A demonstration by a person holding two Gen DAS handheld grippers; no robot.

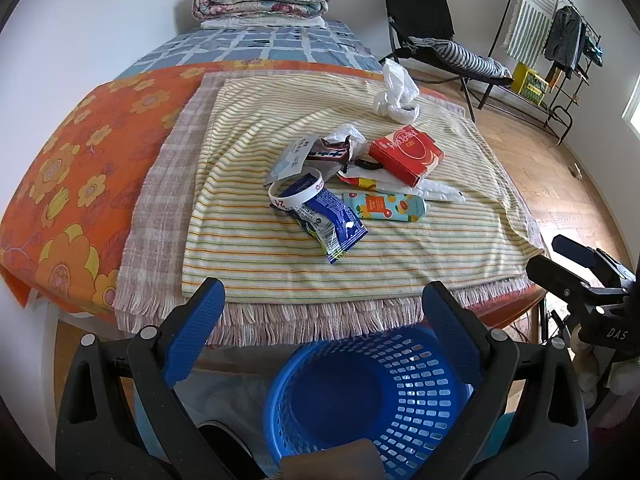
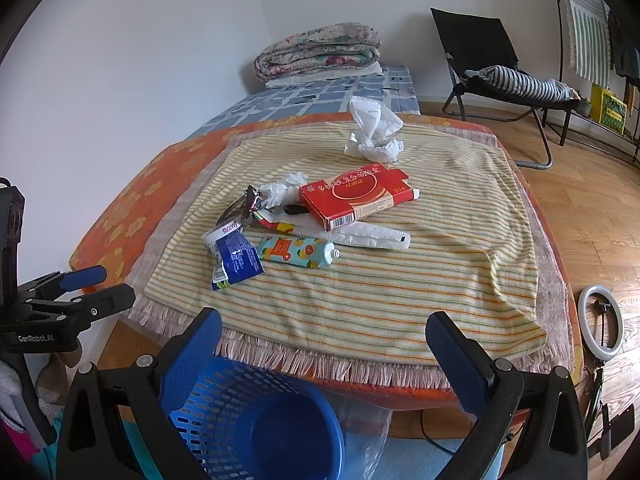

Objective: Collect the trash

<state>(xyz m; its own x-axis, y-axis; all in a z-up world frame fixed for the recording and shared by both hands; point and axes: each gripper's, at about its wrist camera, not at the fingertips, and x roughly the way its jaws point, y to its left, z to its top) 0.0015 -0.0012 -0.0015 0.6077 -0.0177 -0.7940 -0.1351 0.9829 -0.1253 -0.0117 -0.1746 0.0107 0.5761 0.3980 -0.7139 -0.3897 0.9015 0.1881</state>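
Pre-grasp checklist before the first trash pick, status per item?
1. Left gripper open, holding nothing: ok.
2. Right gripper open, holding nothing: ok.
3. Blue basket upright at the bed's near edge, nothing visible inside: ok.
4. Blue wrapper, nearest trash, unobstructed from the front: ok.
5. White band overlaps the wrapper's far end; separate pick: not ok.
6. Red box contents: cannot tell.

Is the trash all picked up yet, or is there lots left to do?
Nothing looks done yet: the blue basket below the bed edge looks empty. Nothing is in hand either; the left tool and right tool both hang open. All the trash is left on the striped blanket: the red box, blue wrapper, fruit-print tube and crumpled white tissue.
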